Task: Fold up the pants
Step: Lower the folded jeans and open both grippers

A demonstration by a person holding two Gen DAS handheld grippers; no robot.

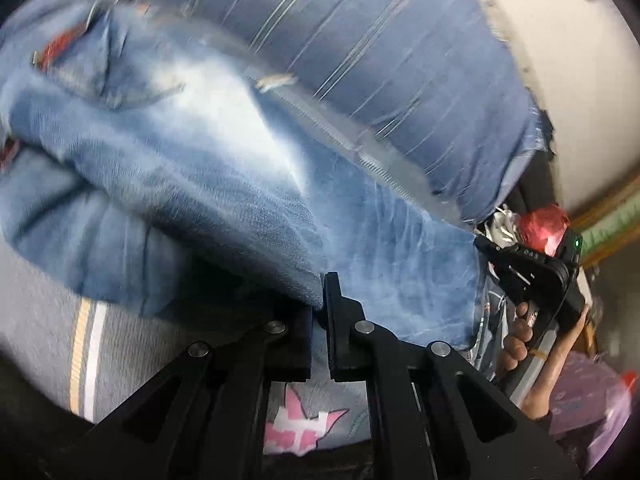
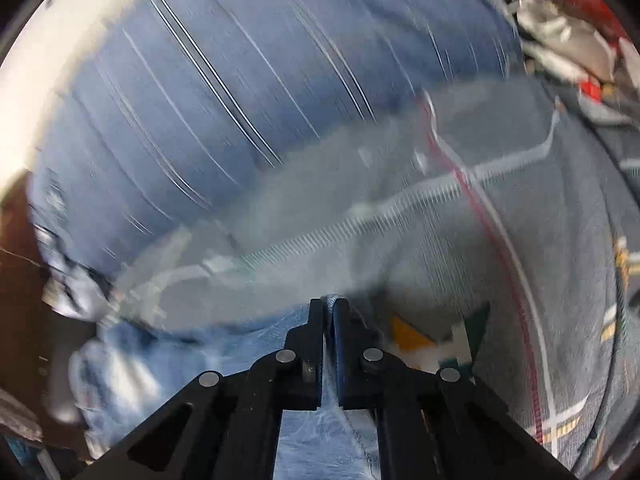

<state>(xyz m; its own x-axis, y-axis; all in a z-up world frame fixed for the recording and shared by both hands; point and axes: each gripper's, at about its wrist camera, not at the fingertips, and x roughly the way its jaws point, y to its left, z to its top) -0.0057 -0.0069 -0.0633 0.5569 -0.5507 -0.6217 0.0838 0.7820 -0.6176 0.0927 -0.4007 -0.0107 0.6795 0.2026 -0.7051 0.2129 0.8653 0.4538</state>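
Light blue faded jeans (image 1: 208,168) lie bunched in thick folds across a bed, blurred by motion. My left gripper (image 1: 319,300) is at the bottom of the left wrist view, shut on a folded edge of the denim. At the right of that view a hand (image 1: 518,336) holds my right gripper (image 1: 482,242), whose tip meets the far edge of the jeans. In the right wrist view my right gripper (image 2: 328,305) is shut on a thin ridge of denim, and the rest of the jeans (image 2: 160,360) trails to the lower left.
A blue striped sheet (image 1: 360,60) covers the bed behind the jeans. A grey patterned blanket (image 2: 520,240) lies under them. A pale wall (image 1: 560,80) stands at the right. Red and white clutter (image 2: 568,40) sits at the bed's far corner, and a purple bag (image 1: 588,400) lies lower right.
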